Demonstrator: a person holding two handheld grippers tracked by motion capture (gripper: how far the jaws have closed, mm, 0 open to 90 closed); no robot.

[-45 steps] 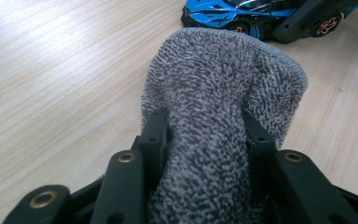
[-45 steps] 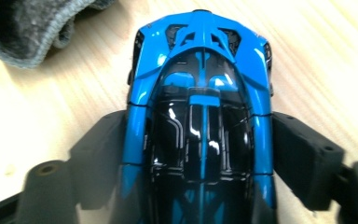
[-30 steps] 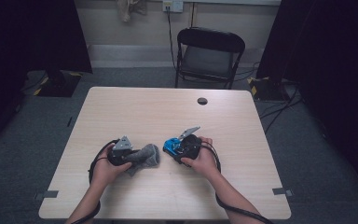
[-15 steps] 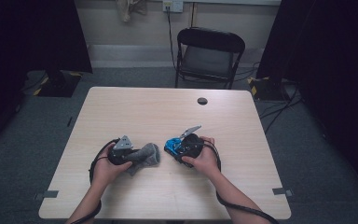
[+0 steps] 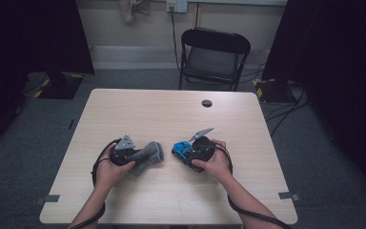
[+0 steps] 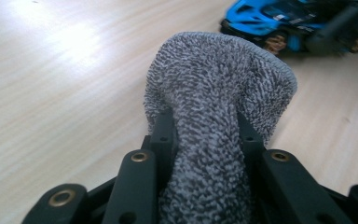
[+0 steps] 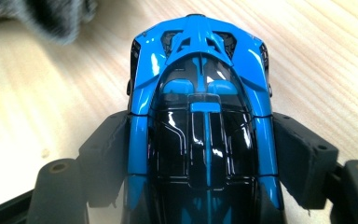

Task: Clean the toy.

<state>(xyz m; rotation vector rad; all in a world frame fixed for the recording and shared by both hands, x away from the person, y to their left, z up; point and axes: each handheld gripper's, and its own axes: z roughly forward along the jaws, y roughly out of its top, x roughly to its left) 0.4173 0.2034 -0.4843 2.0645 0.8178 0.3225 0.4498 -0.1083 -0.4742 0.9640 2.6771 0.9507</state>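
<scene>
Pale wood worktop (image 5: 138, 109): left claw (image 6: 205, 123) has just been closing, pinching grey terry cloth (image 6: 219, 79); right claw (image 7: 200, 154) clamps glossy blue-black toy car (image 7: 200, 93), just right of cloth.

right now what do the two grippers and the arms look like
Both grippers are black. The left gripper has a grey three-cornered plate on top, as does the right gripper. Brass-coloured rivets sit in the black jaw links. A black cable trails from each along bare, sleeveless forearms.

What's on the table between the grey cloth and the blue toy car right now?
Nothing: between the grey cloth and the blue toy car lies only a short bare strip of table, seen in the high view.
</scene>
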